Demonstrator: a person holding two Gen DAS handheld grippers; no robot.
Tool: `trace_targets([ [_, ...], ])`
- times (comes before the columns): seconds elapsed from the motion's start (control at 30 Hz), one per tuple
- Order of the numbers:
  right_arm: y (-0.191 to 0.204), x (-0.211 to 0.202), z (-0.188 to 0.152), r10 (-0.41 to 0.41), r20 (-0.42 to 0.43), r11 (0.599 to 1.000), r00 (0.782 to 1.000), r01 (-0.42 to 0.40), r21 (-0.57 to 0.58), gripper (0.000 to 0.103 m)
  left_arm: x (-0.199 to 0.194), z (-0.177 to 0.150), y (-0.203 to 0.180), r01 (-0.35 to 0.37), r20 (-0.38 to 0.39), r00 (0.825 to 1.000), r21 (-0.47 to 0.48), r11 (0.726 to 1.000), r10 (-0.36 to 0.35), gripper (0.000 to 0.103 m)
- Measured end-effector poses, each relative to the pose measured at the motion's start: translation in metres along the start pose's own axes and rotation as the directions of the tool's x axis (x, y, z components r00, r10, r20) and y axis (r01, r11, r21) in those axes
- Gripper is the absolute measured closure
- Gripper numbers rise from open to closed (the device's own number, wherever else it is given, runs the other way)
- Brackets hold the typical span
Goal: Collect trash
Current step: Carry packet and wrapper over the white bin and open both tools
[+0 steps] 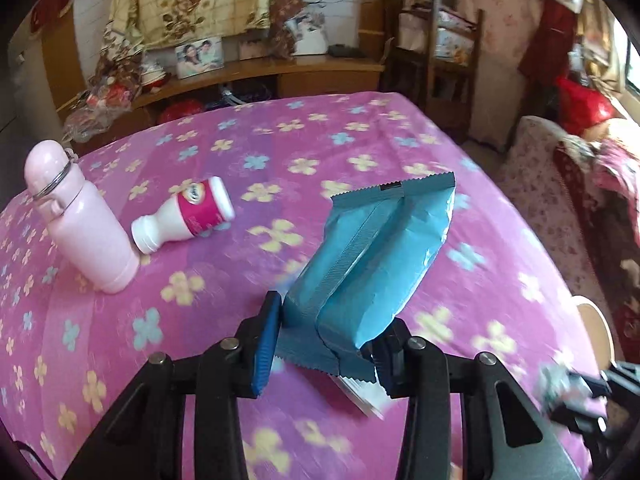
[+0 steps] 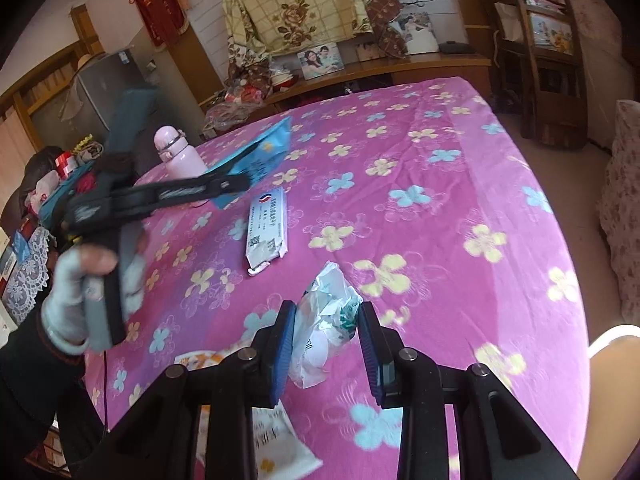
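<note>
Left tongs (image 1: 328,344): pinching the near end of a blue wrapper (image 1: 376,256), pads against both its sides; the pack is lifted and tilts away toward 1 o'clock over the surface.
Right tongs (image 2: 326,344): closed on a crumpled white plastic bag (image 2: 328,320), which bulges out between the pads.
Surface (image 2: 460,184): covered with a pink cloth with yellow and blue flowers.
White packet (image 2: 267,229): flat with printed text, lying on the cloth at 11 o'clock from the right tongs, apart from the bag.
Pink flask (image 1: 80,220): upright at 10 o'clock from the left tongs, metal ring round its neck.
Small white bottle (image 1: 188,214): on its side, magenta label, cap end just beside the flask's base.
Hand (image 2: 92,280): in a light glove with a dark sleeve, gripping the left tool's handle, seen at 9 o'clock in the right wrist view.
Printed pouch (image 2: 276,444): partly hidden under the right tongs, at 6 o'clock.
</note>
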State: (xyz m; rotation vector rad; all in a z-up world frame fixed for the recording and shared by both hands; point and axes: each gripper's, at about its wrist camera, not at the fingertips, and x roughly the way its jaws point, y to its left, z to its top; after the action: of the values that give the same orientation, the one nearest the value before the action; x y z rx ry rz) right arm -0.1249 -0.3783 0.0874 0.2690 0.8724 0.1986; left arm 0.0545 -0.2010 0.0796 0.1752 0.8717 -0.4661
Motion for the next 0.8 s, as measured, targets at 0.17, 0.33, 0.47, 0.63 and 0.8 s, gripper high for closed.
trace_targets([
  [0.17,-0.007,-0.025,-0.015,-0.038,0.01,0.999,0.999,0.038,0.015,0.069,-0.034,-0.021,-0.03,0.057,0.027,0.998,0.017,0.998,-0.058,0.06],
  [0.33,-0.022,-0.056,-0.032,-0.092,0.026,0.995,0.995,0.091,0.029,0.069,-0.06,-0.04,-0.065,0.096,0.035,0.995,0.033,0.995,-0.098,0.06],
  [0.47,-0.041,-0.082,-0.048,-0.139,0.035,0.989,0.99,0.137,0.059,0.069,-0.075,-0.052,-0.093,0.134,0.031,0.99,0.051,0.99,-0.136,0.06],
  [0.63,-0.07,-0.115,-0.067,-0.201,0.046,0.975,0.978,0.196,0.102,0.069,-0.088,-0.067,-0.138,0.183,0.014,0.983,0.098,0.978,-0.185,0.06],
  [0.8,-0.099,-0.143,-0.083,-0.264,0.05,0.955,0.963,0.253,0.152,0.069,-0.092,-0.079,-0.184,0.225,-0.013,0.974,0.152,0.962,-0.226,0.06],
])
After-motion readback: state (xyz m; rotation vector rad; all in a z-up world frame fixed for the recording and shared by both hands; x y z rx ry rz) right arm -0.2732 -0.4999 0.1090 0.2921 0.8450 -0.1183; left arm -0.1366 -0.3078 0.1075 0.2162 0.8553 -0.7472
